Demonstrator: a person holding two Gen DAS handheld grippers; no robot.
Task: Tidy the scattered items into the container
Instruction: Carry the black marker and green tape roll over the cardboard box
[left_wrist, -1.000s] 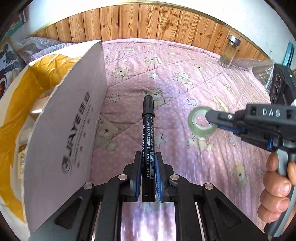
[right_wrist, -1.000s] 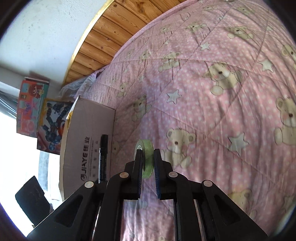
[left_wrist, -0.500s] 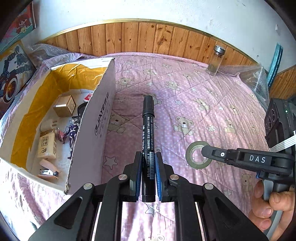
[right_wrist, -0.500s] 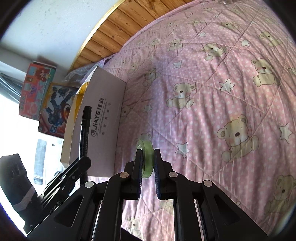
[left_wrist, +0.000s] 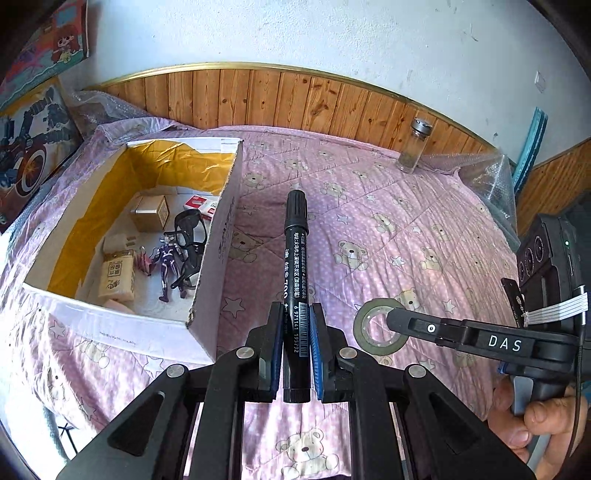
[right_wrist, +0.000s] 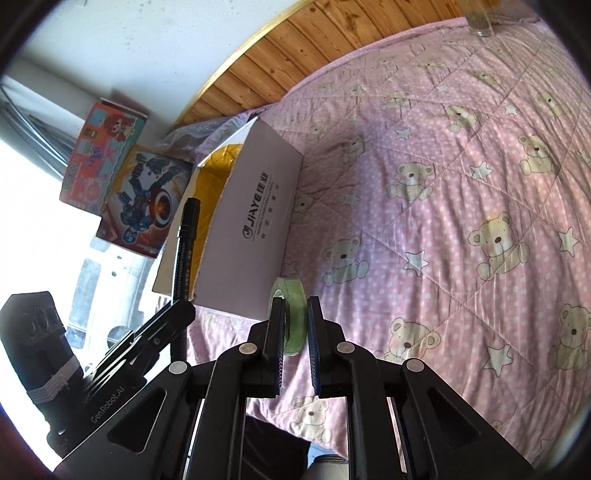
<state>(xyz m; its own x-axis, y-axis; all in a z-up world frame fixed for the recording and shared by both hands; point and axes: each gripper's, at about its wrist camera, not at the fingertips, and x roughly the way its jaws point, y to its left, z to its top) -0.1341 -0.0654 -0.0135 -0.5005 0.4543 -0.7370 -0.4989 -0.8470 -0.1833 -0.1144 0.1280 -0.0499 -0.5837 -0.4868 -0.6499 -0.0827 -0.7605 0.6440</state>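
Lifted both clear of bed: left gripper (left_wrist: 295, 354) clamps marker (left_wrist: 295, 258), right gripper (right_wrist: 295, 332) pinches tape roll (right_wrist: 290, 314). Box (left_wrist: 218, 236) now open below-left; drop next.

Both wrist views overlook the box (left_wrist: 207, 295) obliquely.

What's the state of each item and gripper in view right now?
left gripper: shut on the marker, off the bed.
marker: capped, clamped near its rear end.
right gripper: shut on the tape roll.
tape roll: pinched across its width, held on edge.
cardboard box: open-topped, already holding several items.
glasses: lying in the box, arms unfolded.
glass jar: upright, lid on, still on the bed.
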